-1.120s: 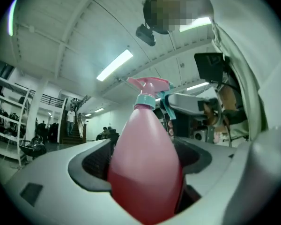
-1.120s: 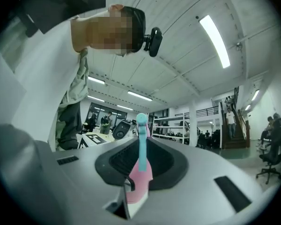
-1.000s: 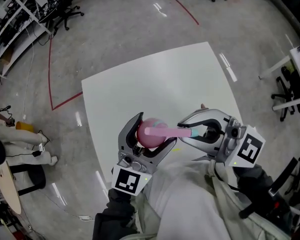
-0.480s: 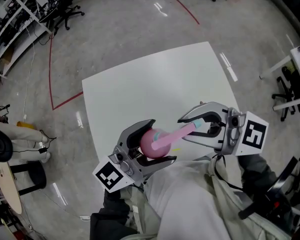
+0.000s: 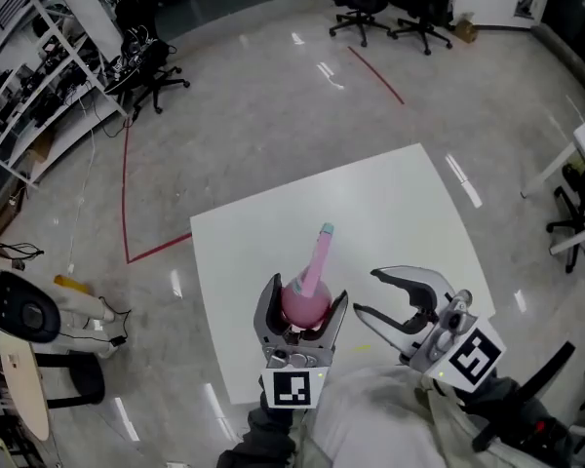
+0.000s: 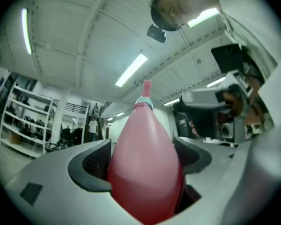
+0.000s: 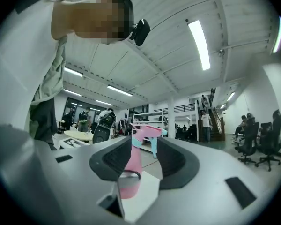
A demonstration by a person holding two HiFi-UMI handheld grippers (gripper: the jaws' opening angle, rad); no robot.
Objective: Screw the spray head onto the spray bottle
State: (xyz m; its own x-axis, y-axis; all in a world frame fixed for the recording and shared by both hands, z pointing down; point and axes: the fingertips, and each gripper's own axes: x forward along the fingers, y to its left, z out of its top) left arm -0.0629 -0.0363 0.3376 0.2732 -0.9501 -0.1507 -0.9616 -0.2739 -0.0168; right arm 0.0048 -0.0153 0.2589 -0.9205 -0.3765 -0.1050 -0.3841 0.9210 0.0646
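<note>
Pink spray bottle [image 5: 302, 305], spray head [image 5: 318, 253] sitting on its neck, clamped round the belly in the left gripper [image 5: 305, 291] jaws, up over the white table [image 5: 370, 203]. Right gripper [image 5: 366, 292] just beside, jaws freshly opened and standing apart, nothing between them.

The spray bottle's [image 6: 143, 168] base is cut off at the left gripper view's bottom edge. The tabletop's [image 5: 263, 252] near edge is partly covered by the left gripper [image 5: 305, 296] and the right gripper [image 5: 367, 292].
</note>
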